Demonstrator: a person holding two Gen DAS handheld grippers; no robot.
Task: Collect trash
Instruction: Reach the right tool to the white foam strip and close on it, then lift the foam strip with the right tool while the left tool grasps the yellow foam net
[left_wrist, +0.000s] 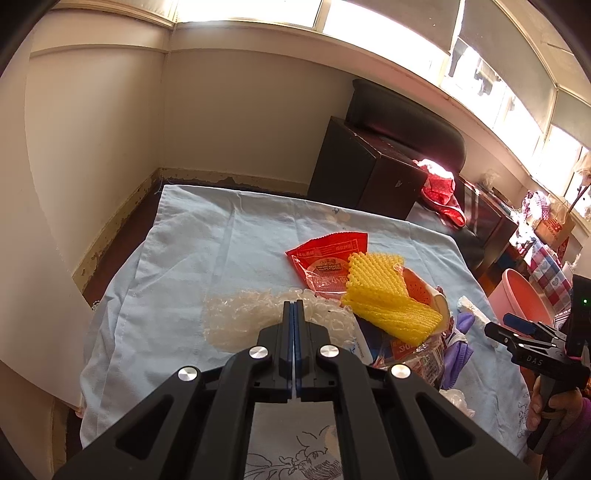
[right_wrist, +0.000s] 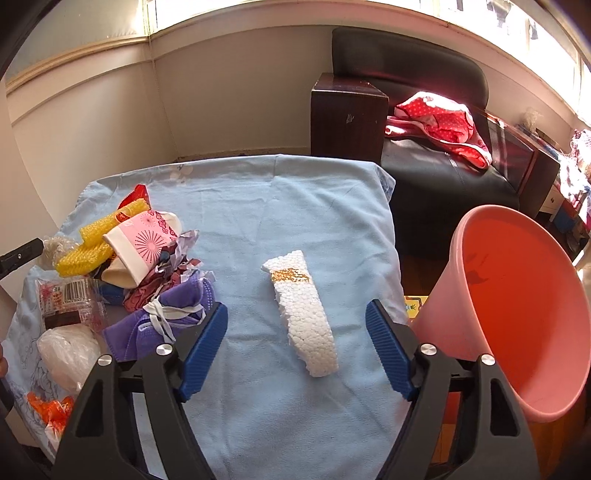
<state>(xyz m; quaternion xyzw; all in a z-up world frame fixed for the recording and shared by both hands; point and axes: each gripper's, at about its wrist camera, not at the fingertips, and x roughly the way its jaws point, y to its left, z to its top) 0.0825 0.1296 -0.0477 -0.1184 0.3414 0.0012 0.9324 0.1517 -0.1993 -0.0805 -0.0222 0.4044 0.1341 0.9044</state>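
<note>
My left gripper is shut, and its tips pinch the near edge of a clear bubble wrap sheet lying on the light blue cloth. Just right of it lies a heap of trash: a red wrapper, a yellow foam net, a paper cup and a purple mask. My right gripper stands open over a white foam strip, which lies between the blue pads untouched. From the left wrist view, the right gripper shows at the table's right edge.
A pink bin stands tilted just off the table's right edge. Behind the cloth-covered table are a dark wooden cabinet and a black armchair with red cloth. A barcode packet, white bag and orange wrapper lie front left.
</note>
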